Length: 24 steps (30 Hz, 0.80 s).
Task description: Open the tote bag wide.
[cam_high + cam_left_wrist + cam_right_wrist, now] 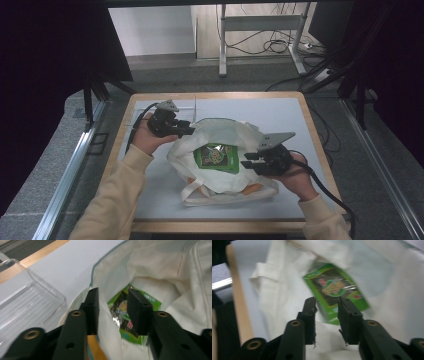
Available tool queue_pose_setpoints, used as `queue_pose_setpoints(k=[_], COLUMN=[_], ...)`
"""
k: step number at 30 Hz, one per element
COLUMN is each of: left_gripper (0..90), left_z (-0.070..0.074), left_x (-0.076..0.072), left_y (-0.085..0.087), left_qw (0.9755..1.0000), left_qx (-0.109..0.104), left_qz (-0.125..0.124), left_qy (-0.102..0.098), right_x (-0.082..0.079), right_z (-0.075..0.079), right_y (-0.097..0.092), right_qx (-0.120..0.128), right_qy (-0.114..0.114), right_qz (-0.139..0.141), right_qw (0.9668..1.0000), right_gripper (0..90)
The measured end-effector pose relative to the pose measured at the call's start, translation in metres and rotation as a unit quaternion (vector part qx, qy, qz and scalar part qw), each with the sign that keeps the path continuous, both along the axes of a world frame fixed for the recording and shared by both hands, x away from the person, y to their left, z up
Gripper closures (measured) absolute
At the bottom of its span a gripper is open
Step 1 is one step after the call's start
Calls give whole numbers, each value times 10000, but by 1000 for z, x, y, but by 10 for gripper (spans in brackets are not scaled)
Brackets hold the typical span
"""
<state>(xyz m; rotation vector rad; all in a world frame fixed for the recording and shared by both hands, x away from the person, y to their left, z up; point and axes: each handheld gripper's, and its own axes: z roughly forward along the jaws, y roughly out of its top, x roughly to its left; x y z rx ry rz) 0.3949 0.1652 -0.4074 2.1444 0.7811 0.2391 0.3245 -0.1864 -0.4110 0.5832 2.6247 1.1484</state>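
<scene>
Resting on a grey-topped table [280,112], the cloth bag [225,137] sits between spread, seemingly empty tongs.

Looks like a lab or recording room: dark curtains [55,45] on both sides, grey carpet [200,75], loose cables [272,46] and a power strip [306,46] under a metal frame [222,45], wood-edged desk [215,95] in the middle.
</scene>
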Motion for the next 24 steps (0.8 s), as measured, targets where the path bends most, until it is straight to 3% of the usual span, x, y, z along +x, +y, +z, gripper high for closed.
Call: queue_pose_setpoints(k=[6, 7, 11, 16, 24], left_gripper=[760, 830, 898, 900, 878], left_z=[0, 0, -3, -10, -21], left_x=[-20, -23, -32, -43, -56], left_y=[10, 11, 10, 13, 28], left_qw=[10000, 10000, 9996, 9993, 9995], left_qx=[18, 52, 130, 237, 72], left_qz=[34, 2, -127, -109, -31], left_qy=[11, 57, 238, 270, 292], right_x=[19, 25, 32, 38, 43], right_z=[7, 8, 8, 6, 1], right_y=[-11, -12, -12, -13, -38], right_qx=[64, 56, 37, -104, 207], right_qy=[-17, -9, 22, -81, -16], right_qz=[-186, -213, -270, -459, -821], right_qw=[9998, 9998, 9996, 9989, 9964], right_gripper=[796, 840, 886, 889, 889])
